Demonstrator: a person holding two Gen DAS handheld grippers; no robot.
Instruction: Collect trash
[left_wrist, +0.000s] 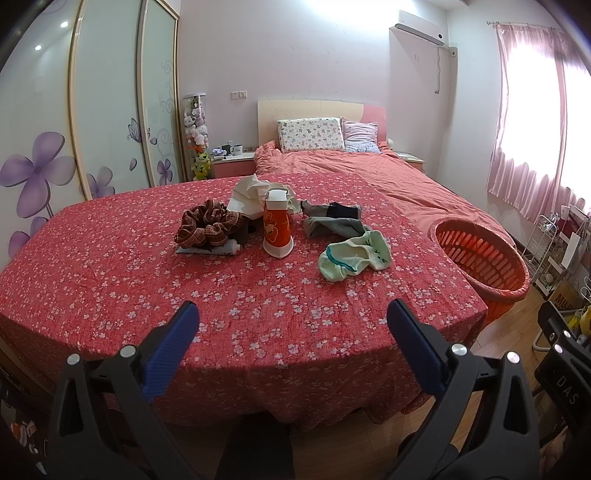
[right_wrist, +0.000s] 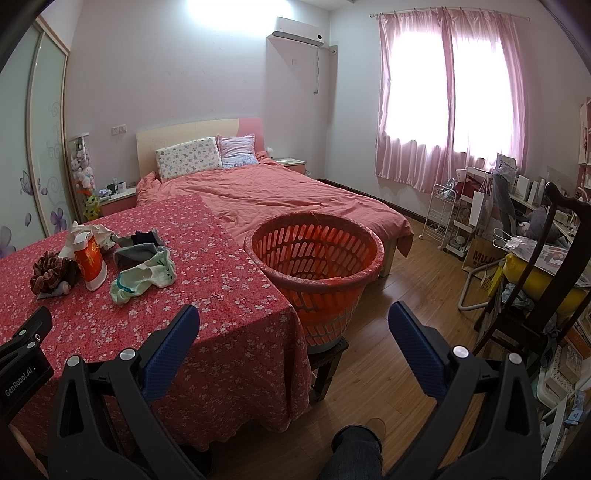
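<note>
On the table with the red floral cloth (left_wrist: 110, 280) lie a red and white paper carton (left_wrist: 277, 229), crumpled white tissue (left_wrist: 247, 195), a plaid scrunchie (left_wrist: 207, 223), a small white tube (left_wrist: 231, 248), dark and grey socks (left_wrist: 332, 218) and pale green socks (left_wrist: 354, 256). An orange slatted basket (left_wrist: 484, 258) stands at the table's right edge, also seen in the right wrist view (right_wrist: 314, 266). My left gripper (left_wrist: 293, 325) is open and empty above the table's near edge. My right gripper (right_wrist: 293, 328) is open and empty, near the table's right corner, in front of the basket.
A bed with a pink cover (right_wrist: 288, 192) lies behind the table. A dark chair (right_wrist: 535, 295), a white wire rack (right_wrist: 443, 214) and cluttered shelves stand at the right on the wooden floor (right_wrist: 399, 280). The basket sits on a low dark stool (right_wrist: 328, 354).
</note>
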